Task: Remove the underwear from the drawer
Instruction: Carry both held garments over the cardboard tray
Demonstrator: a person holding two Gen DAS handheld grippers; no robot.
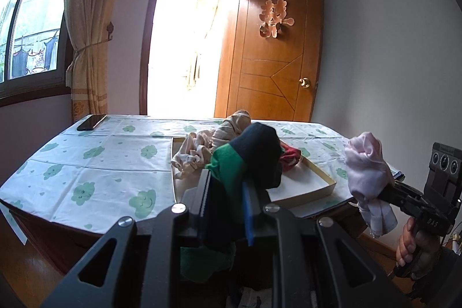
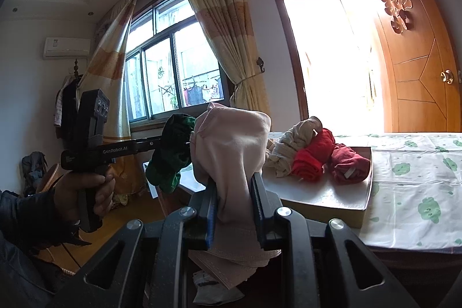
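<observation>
In the left wrist view, the tray (image 1: 320, 178) sits mid-frame on the table (image 1: 86, 163), clothes (image 1: 202, 146) heaped in it, phone (image 1: 91, 122) upper left

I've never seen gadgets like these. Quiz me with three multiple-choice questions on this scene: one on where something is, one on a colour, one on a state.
1. Where does the phone lie?
A. in the tray
B. on the tablecloth's far left corner
C. on the floor

2. What colour is the garment in the left gripper?
A. green and navy
B. yellow
C. white

3. How is the right gripper?
A. wide open, empty
B. shut on a pink garment
C. resting in the tray

Answers: 1 B, it lies flat near the table's far edge; 2 A, green and dark fabric bunches between the fingers; 3 B, pink cloth is pinched between them above the tray.
</observation>
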